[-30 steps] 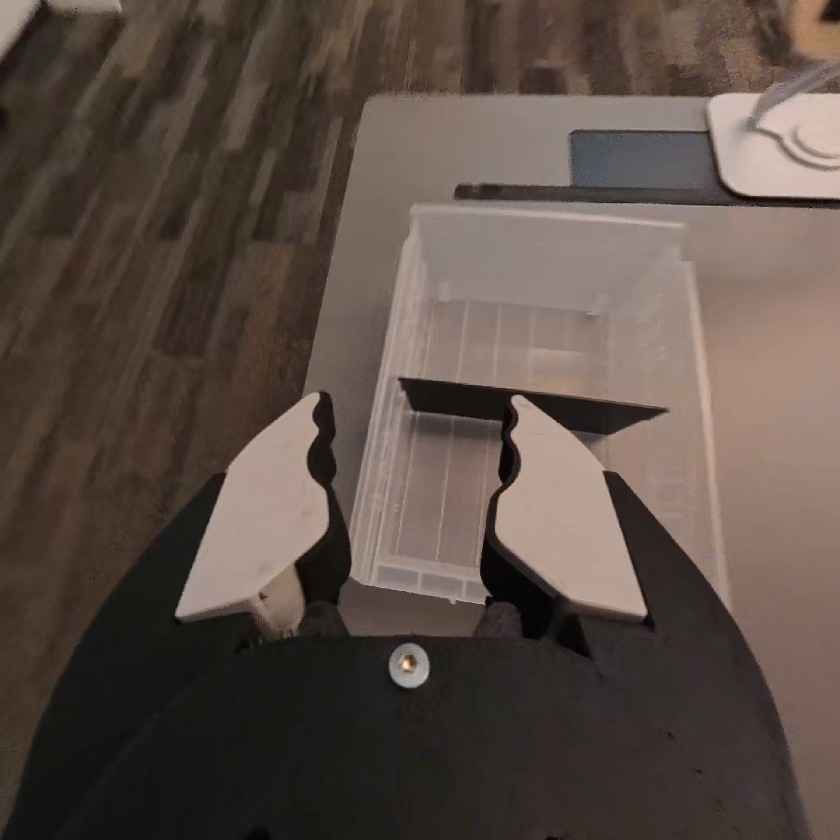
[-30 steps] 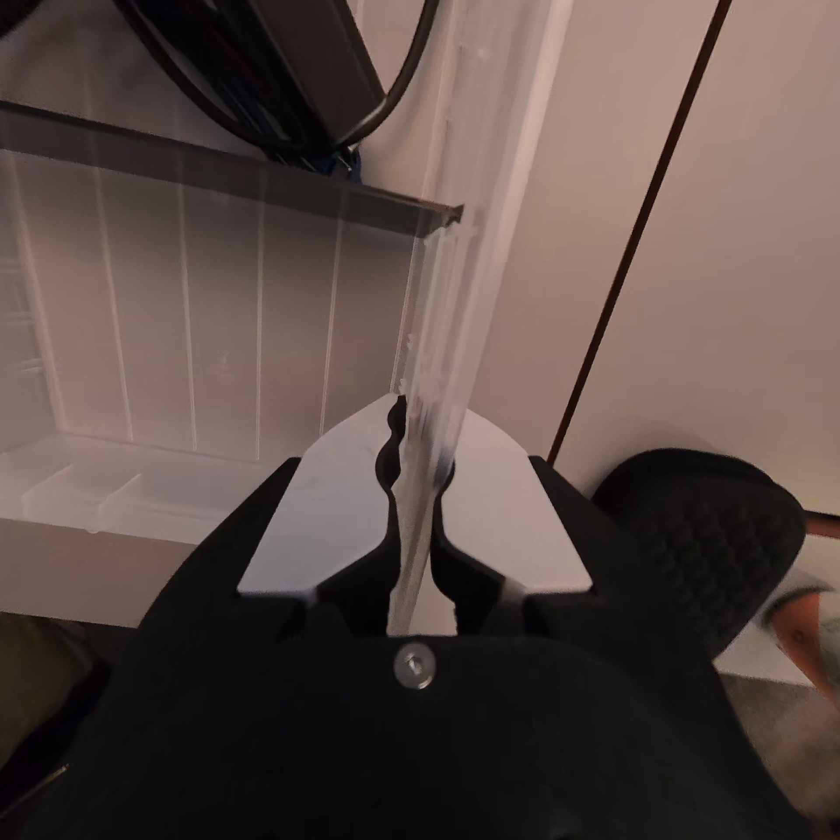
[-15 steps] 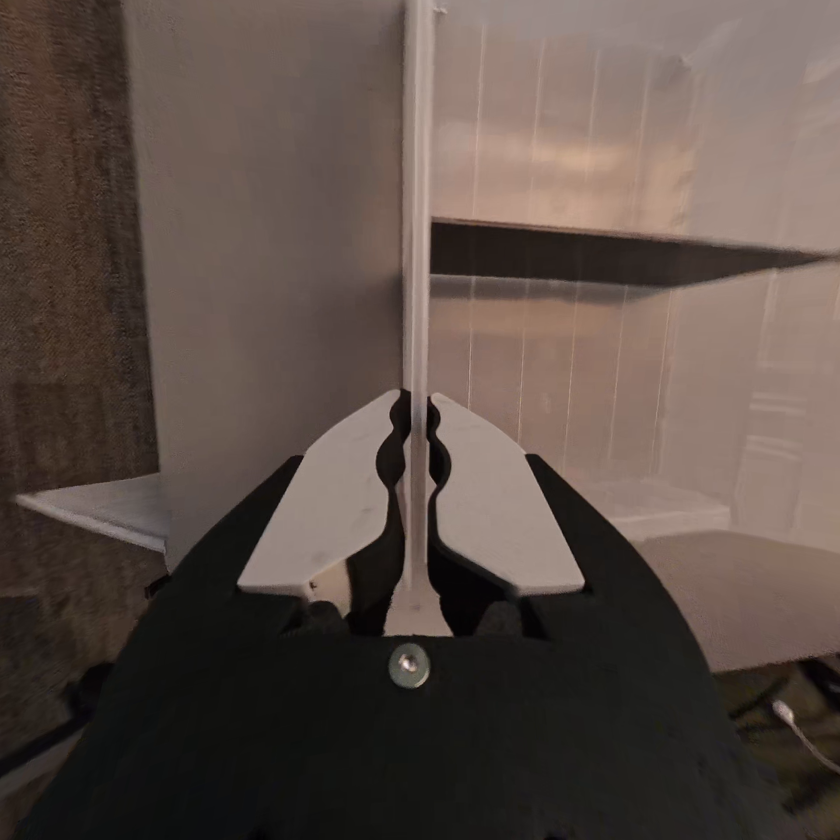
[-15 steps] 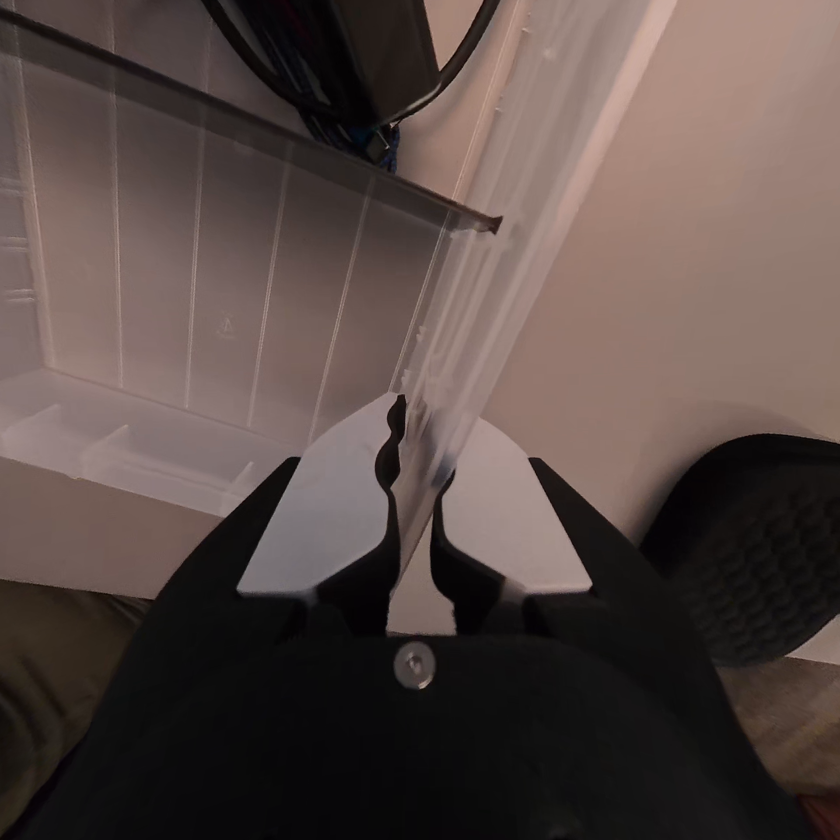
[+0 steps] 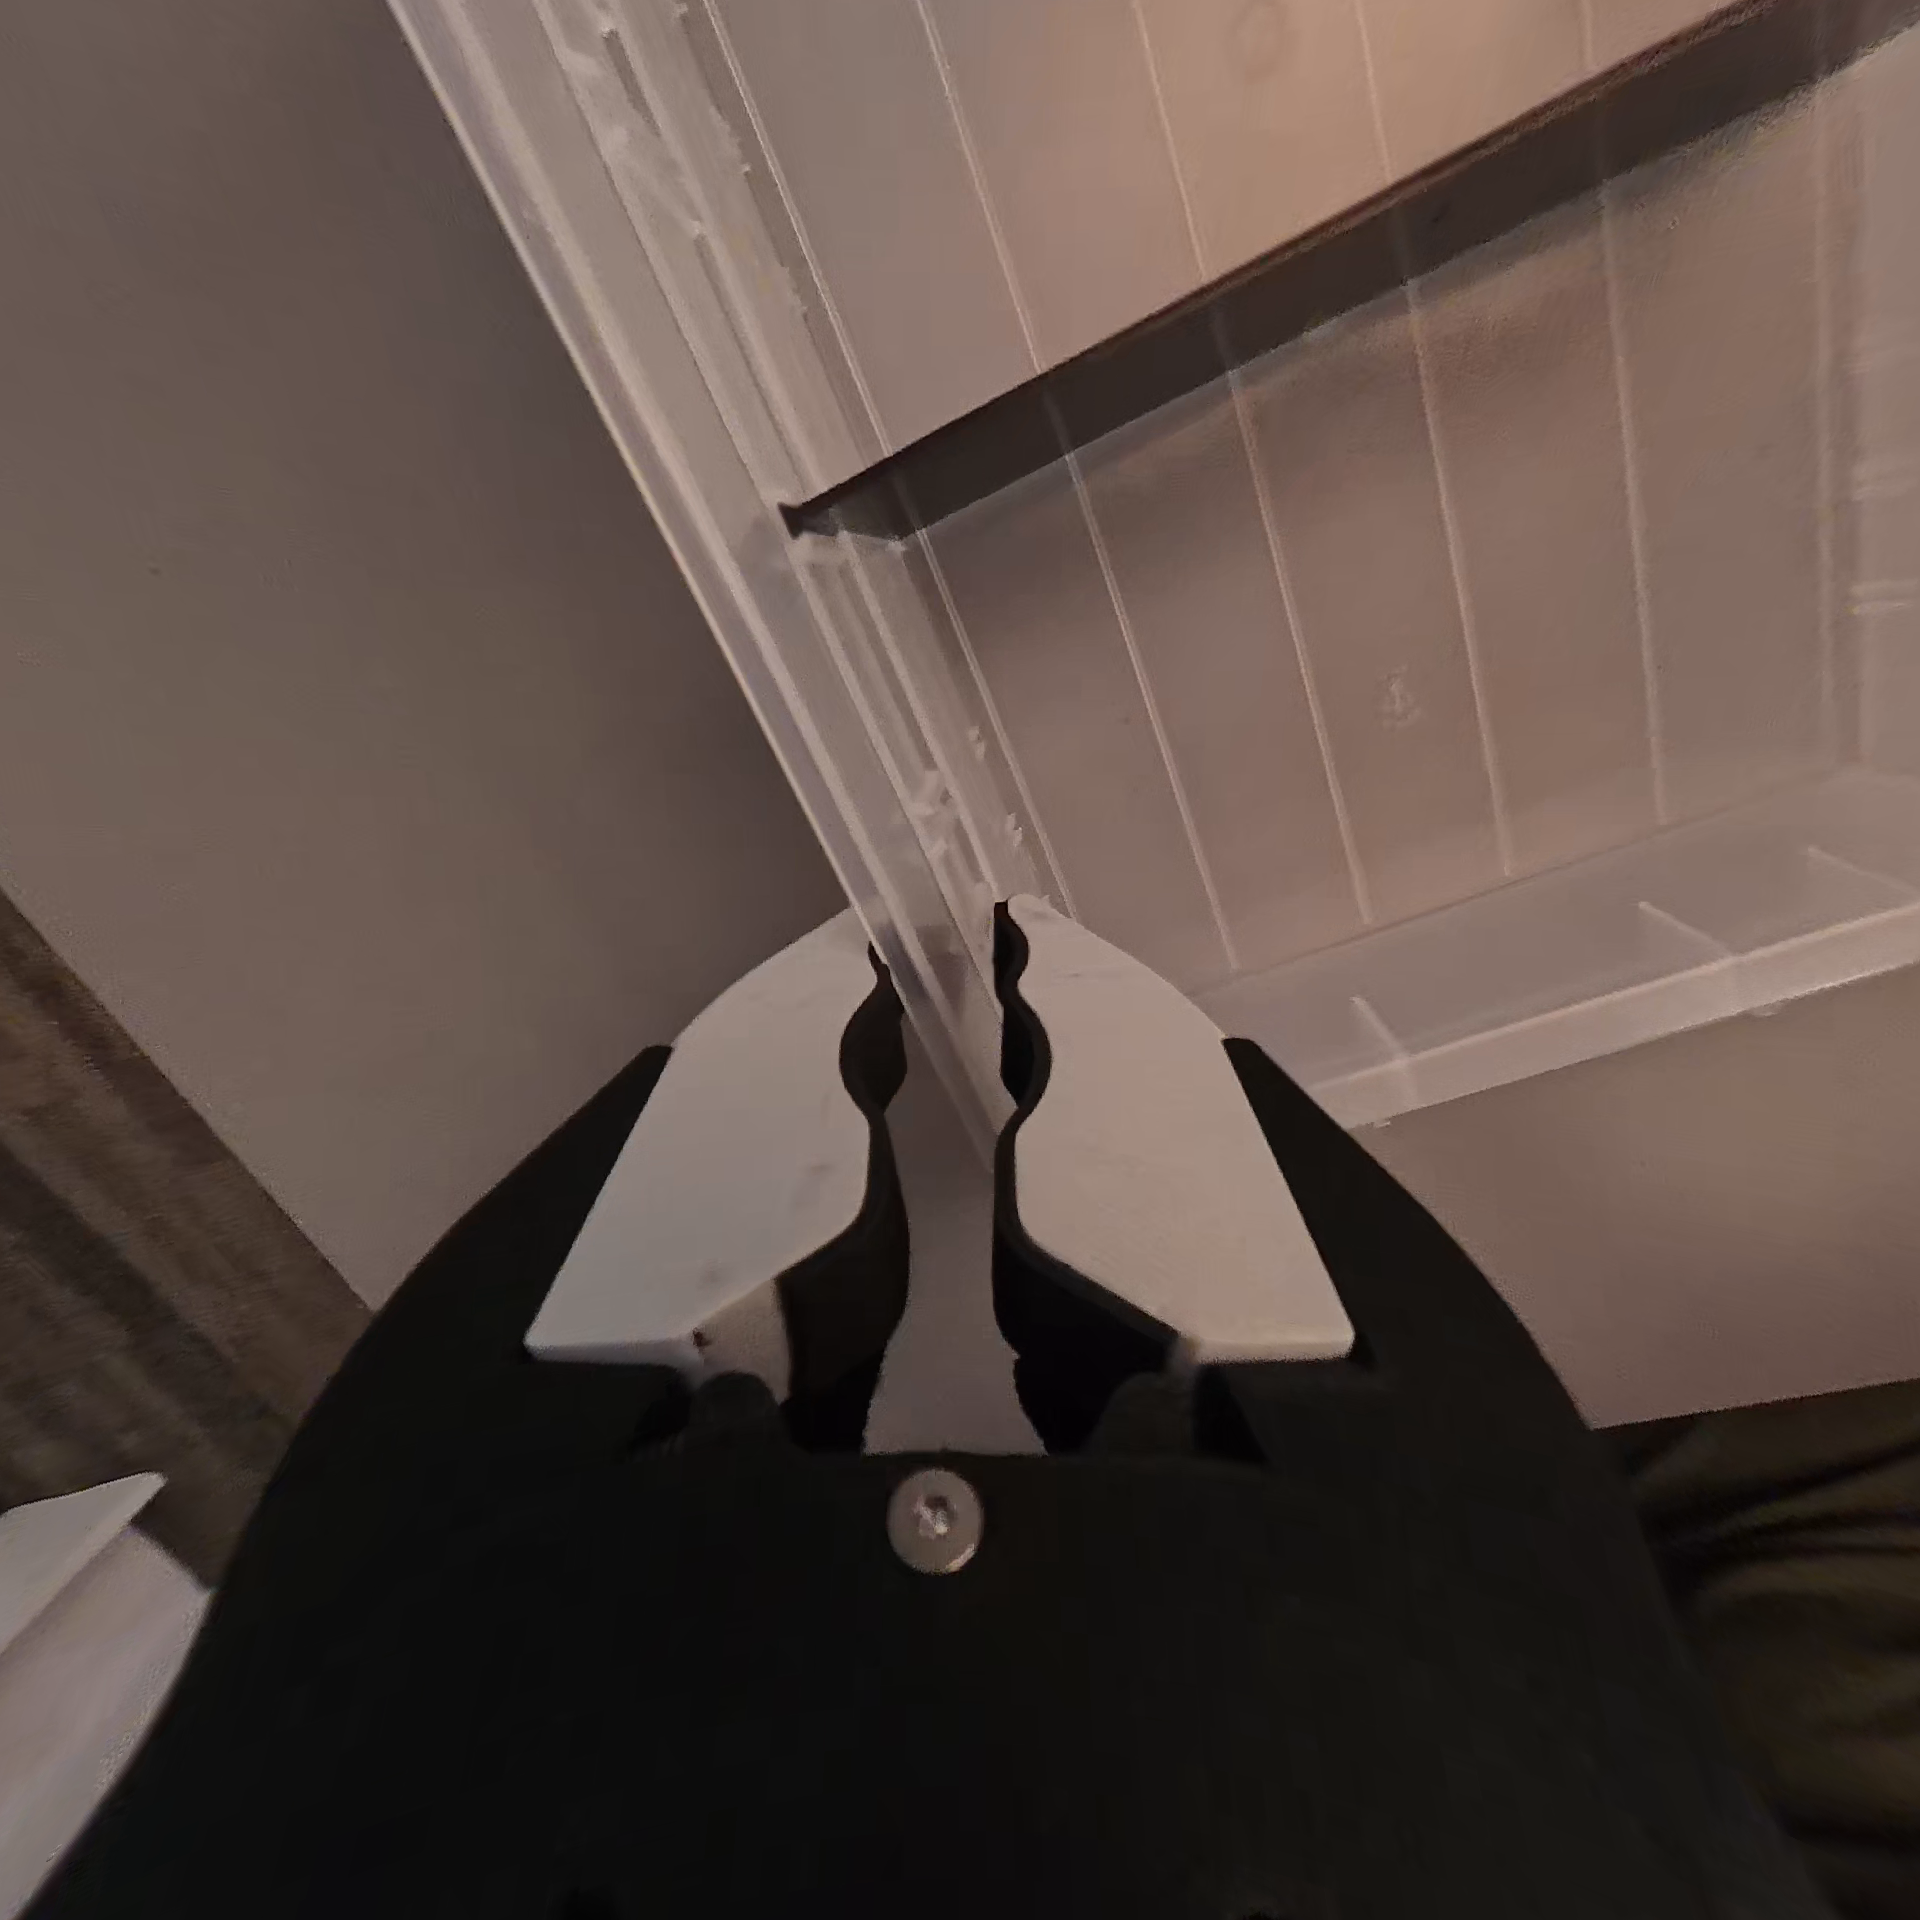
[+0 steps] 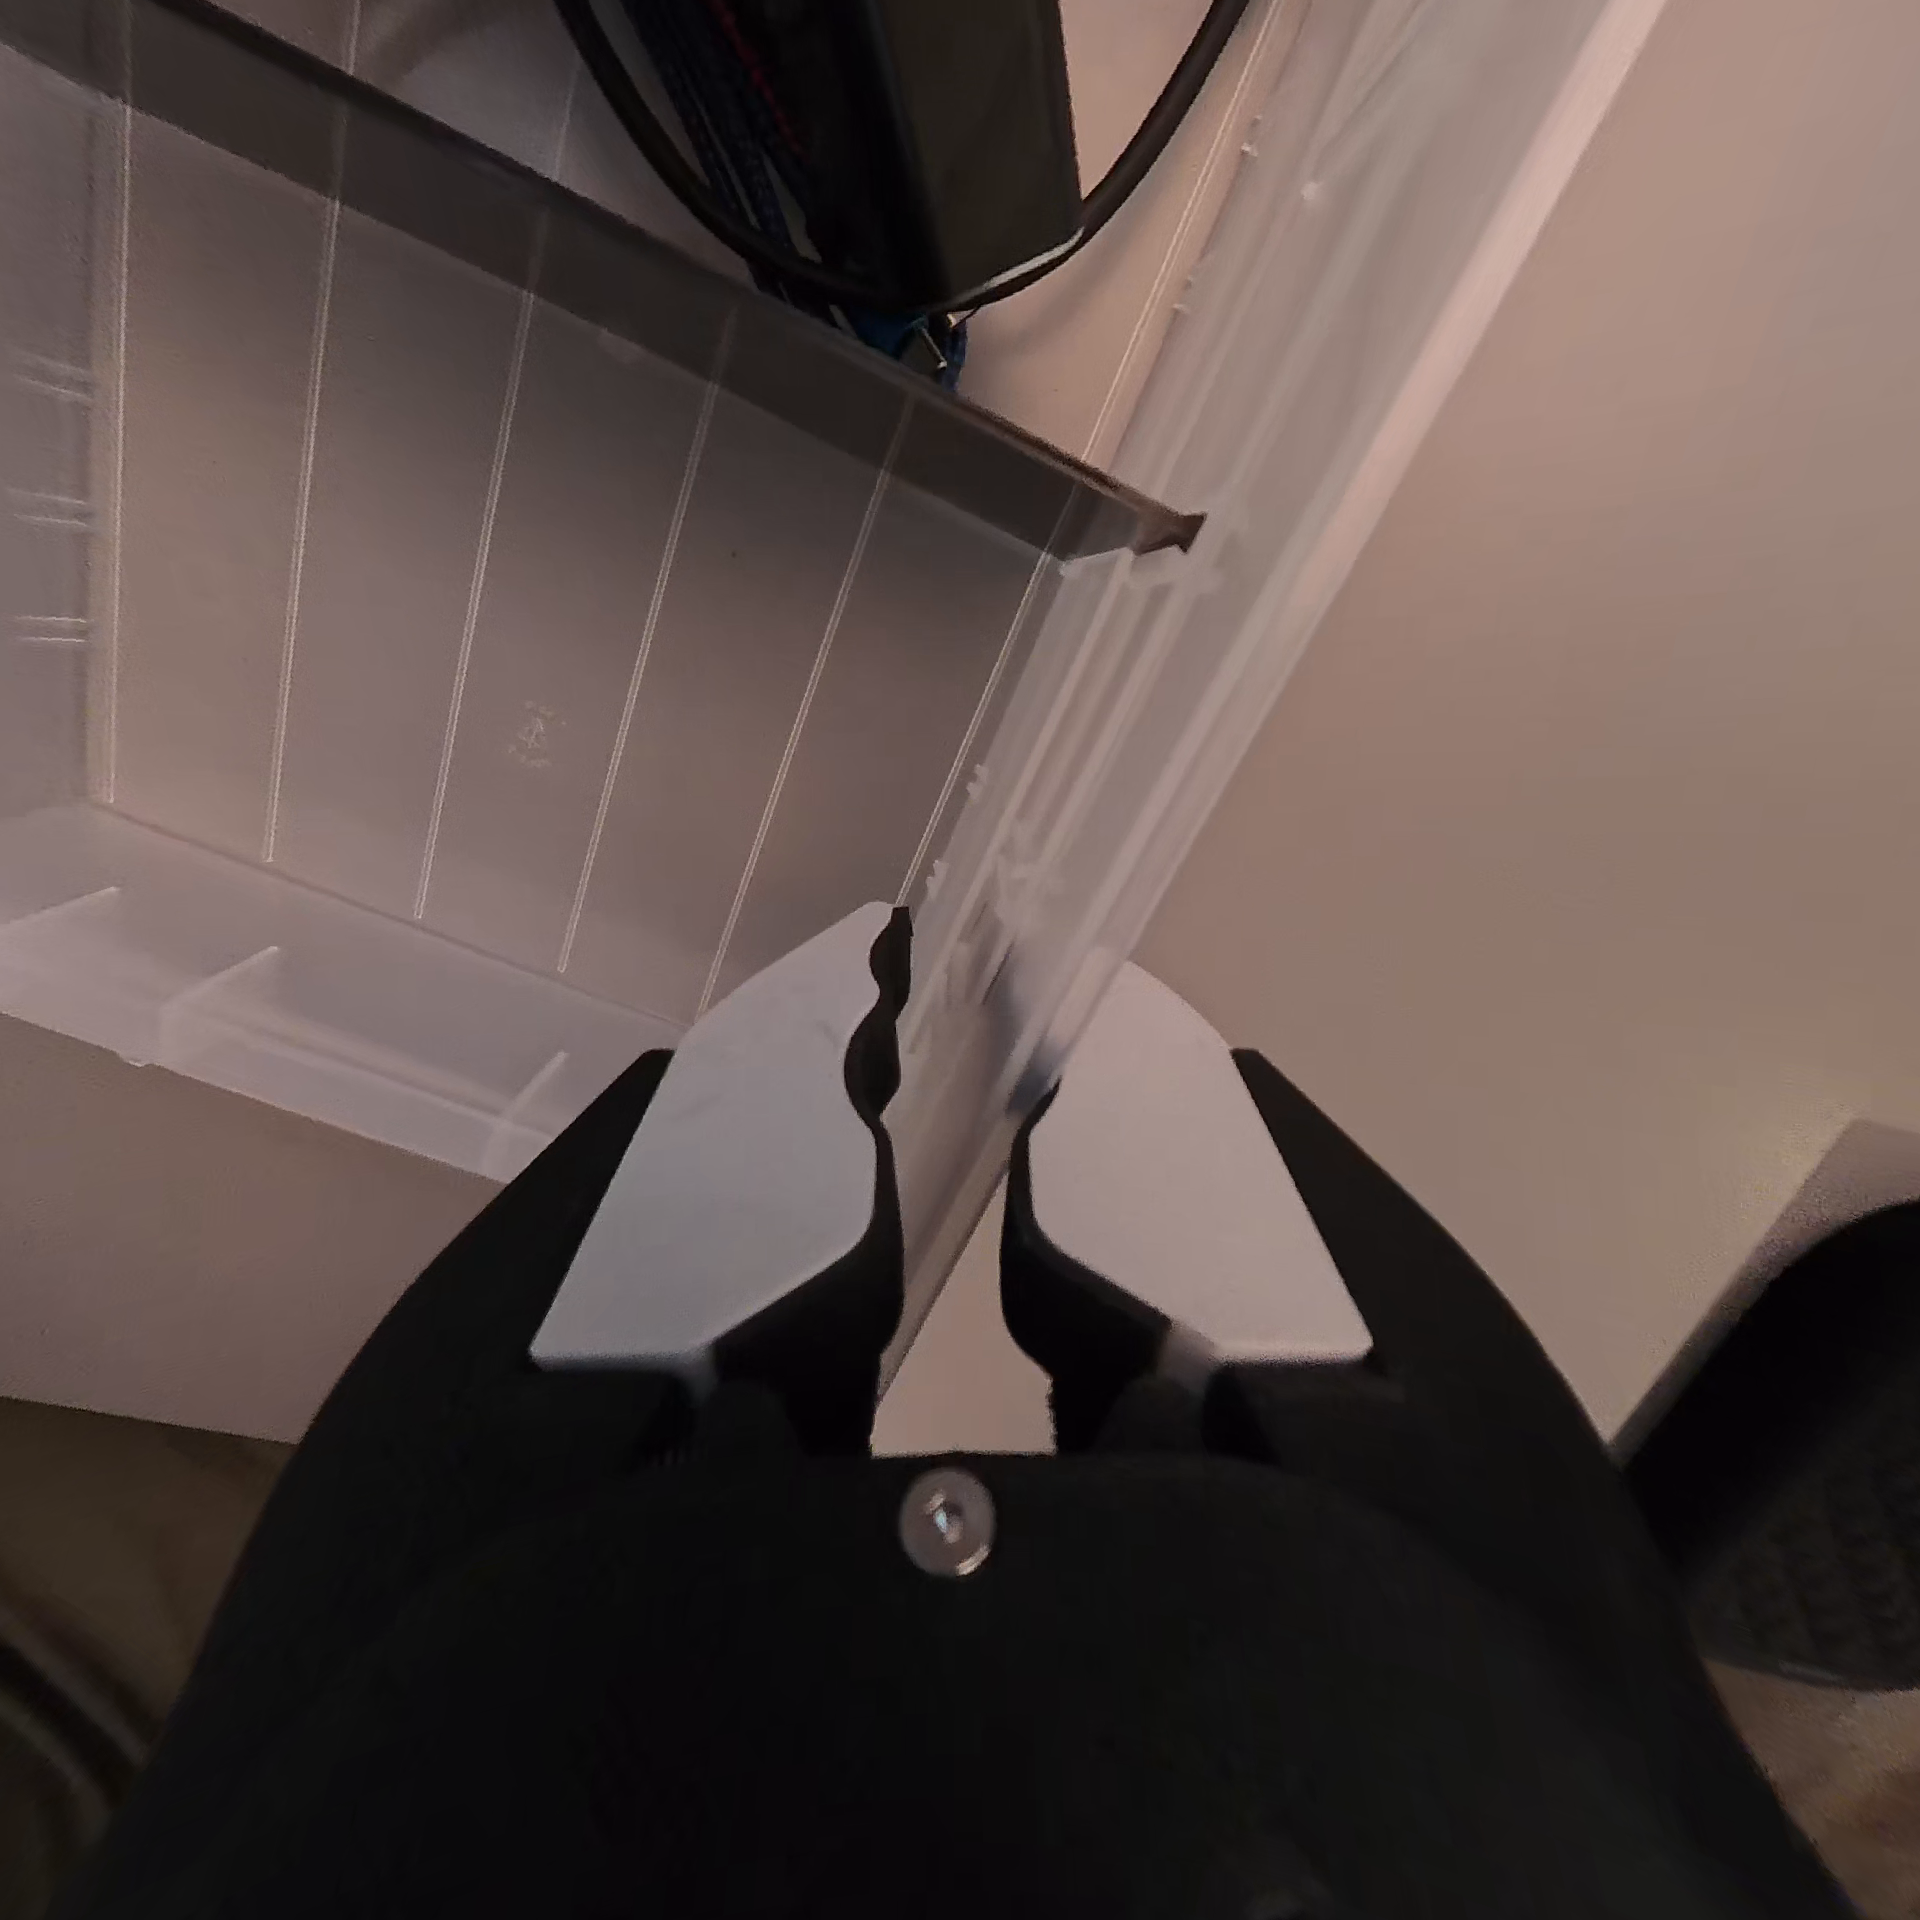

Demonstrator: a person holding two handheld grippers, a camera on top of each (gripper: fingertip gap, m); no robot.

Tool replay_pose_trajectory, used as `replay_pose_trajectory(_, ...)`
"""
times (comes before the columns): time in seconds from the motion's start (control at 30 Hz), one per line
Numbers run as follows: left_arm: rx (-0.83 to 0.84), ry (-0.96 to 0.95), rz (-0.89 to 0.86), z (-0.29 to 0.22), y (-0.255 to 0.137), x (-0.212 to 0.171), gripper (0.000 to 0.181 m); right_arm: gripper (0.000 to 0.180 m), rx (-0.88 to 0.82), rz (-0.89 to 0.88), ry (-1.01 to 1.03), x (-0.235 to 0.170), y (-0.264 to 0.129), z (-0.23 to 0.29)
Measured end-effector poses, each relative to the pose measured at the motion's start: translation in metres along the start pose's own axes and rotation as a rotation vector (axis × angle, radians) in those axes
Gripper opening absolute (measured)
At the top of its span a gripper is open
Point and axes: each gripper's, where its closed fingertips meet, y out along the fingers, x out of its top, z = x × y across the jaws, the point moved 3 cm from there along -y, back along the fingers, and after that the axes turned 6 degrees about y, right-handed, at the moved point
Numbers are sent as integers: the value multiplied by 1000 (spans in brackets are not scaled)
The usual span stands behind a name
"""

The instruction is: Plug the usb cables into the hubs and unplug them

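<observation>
A pale worktop (image 5: 312,623) filled the background in both wrist views, with dark wood flooring (image 5: 125,1195) past its edge at the lower left of the left wrist view. On it sat a clear plastic bin (image 5: 1455,623), split by a dark divider (image 5: 1299,332) into two compartments.

Your left hand-held gripper (image 5: 940,930) was clamped on the bin's left side wall, near the front corner, the ridged wall pinched between its white fingers (image 5: 769,1122). Your right hand-held gripper (image 6: 977,935) gripped the opposite, right side wall of the bin (image 6: 1195,675) in the same way, close to the front end. In each view the wall ran slantwise away from the fingers.

The near compartment, the one you held, lay bare down to its ribbed floor. Behind the divider (image 6: 727,343), in the far compartment, lay the usb cables (image 6: 1143,156), black loops and a braided bundle, against a dark boxy item that may have been a hub; you could not tell for sure. A black textured object (image 6: 1808,1455) sat off the worktop's right edge.
</observation>
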Motion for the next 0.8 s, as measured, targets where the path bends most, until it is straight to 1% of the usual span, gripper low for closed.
replay_pose_trajectory(0.17,41,106,60,-38,-1,19,17,15,-5,-6,-73,17,6,34)
replay_pose_trajectory(0.37,99,218,105,-76,-1,32,23,20,-102,19,-185,34,12,72)
replay_pose_trajectory(0.47,113,243,115,-91,-2,36,24,22,-86,12,-221,42,15,94)
replay_pose_trajectory(0.6,116,286,142,-106,-4,34,28,24,-64,-44,-251,52,18,116)
replay_pose_trajectory(0.63,102,308,159,-110,-4,31,32,27,-93,-59,-266,54,18,119)
replay_pose_trajectory(0.7,86,355,177,-115,-6,26,45,34,-233,-151,-308,63,8,120)
replay_pose_trajectory(0.73,90,368,166,-116,-9,26,45,37,-320,-209,-329,67,-4,120)
replay_pose_trajectory(0.8,91,376,121,-119,-18,26,48,42,-413,-370,-379,76,-36,138)
